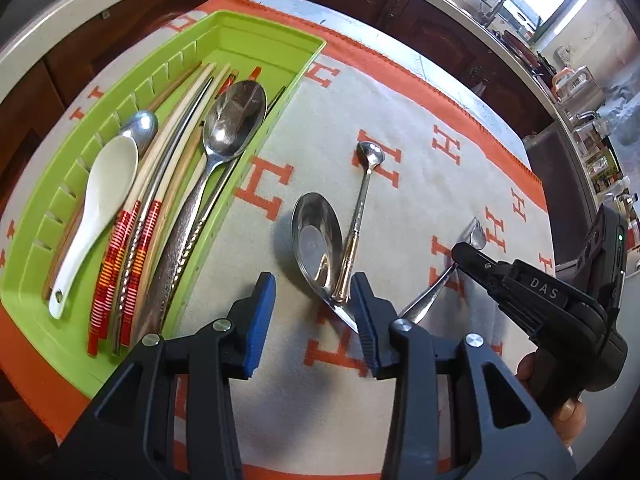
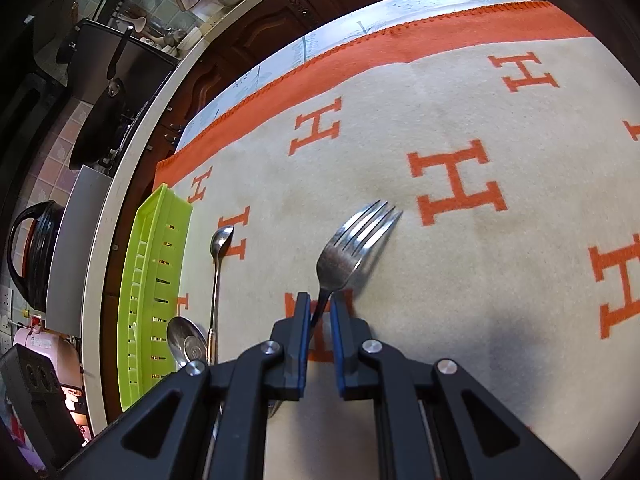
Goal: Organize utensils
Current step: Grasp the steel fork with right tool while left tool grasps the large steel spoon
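Note:
A green utensil tray [image 1: 256, 36] lies at the left and holds a white ceramic spoon [image 1: 100, 204], striped chopsticks [image 1: 136, 248] and a large metal spoon [image 1: 236, 120]. On the cloth beside it lie a wide steel spoon [image 1: 316, 236] and a thin teaspoon [image 1: 362, 204]. My left gripper [image 1: 314, 304] is open just above the cloth, its right finger by the steel spoon's handle. My right gripper [image 2: 320, 316] is shut on the handle of a fork [image 2: 352, 248], whose tines rest on the cloth. The right gripper [image 1: 464, 254] also shows in the left wrist view, with a hand holding it.
A cream cloth [image 2: 460, 112] with orange H marks and an orange border covers the table. The tray [image 2: 152, 280], teaspoon [image 2: 218, 272] and steel spoon [image 2: 186, 340] sit left of the fork. Dark wooden cabinets [image 1: 420, 20] and a cluttered counter [image 2: 120, 60] lie beyond the table edge.

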`<state>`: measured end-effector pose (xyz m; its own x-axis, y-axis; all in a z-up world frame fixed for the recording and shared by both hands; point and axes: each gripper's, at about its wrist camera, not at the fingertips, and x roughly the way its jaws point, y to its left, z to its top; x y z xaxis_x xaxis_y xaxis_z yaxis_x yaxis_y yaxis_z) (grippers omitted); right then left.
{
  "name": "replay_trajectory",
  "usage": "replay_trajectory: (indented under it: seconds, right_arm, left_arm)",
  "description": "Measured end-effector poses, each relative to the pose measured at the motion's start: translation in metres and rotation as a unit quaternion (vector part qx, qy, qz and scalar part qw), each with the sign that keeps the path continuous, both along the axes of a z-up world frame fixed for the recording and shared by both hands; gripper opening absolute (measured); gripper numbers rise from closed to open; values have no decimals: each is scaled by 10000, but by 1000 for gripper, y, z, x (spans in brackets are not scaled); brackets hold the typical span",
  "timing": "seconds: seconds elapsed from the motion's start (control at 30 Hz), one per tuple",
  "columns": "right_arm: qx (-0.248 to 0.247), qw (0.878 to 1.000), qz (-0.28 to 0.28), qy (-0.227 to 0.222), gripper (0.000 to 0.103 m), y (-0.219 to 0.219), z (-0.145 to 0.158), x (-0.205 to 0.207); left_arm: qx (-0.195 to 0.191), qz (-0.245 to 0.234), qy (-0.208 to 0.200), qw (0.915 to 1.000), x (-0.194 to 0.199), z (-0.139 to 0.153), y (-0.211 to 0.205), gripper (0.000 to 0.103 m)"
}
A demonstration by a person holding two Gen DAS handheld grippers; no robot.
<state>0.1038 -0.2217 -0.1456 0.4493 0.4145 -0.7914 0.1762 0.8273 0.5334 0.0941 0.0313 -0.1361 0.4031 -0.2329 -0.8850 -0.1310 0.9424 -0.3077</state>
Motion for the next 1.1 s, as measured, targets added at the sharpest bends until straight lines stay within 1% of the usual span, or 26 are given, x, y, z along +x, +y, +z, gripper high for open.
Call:
replay_trajectory:
  seconds: [0.23,0.4,0.47,0.57,0.63,0.67,0.73,0.83,0.87,0.93,1.0,1.1]
  right_arm:
    - [-56,9999,142,-19,9,1,1,1]
    - [8,9998,209,-57,9,0,0,1]
    - [36,9997,227,-70,9,0,0,0]
    - [107,9996,259,-91,8,-3,-2,0]
    - [164,9994,270,-105,8,-4,-2,0]
    - [190,9994,280,-114,8,-5,-3,0]
    - [208,9993,300,-123,8,-5,-3,0]
    - [168,9993,322,-130,8,-5,-3,0]
    - [146,9993,320,-130,8,-4,-2,0]
    - [60,9994,323,-138,7,-2,-1,1]
    - [-29,9994,320,-153,7,1,0,1]
    - [-215,9991,317,-168,7,5,3,0]
  left_arm:
    - [-114,350,71,9993,-2,-5,2,36]
    - [-294,635,-58,9975,-6,-6,6,36]
    - [-321,667,-128,9972,-5,-7,5,36]
    - [-372,760,27,9964,3,-19,3,37]
    - [-424,872,-165,9952,3,-17,4,38]
    - [-391,850,-151,9955,5,-18,2,38]
    - [-286,828,-262,9958,7,-17,-1,38]
    - [-267,793,-362,9958,8,-17,-3,37]
    - [-260,785,-396,9958,9,-18,-3,35]
    - [-217,727,-382,9964,12,-20,-4,17]
    - [-103,670,-411,9969,14,-20,-4,8]
    - [24,491,-477,9976,16,-19,-8,5]
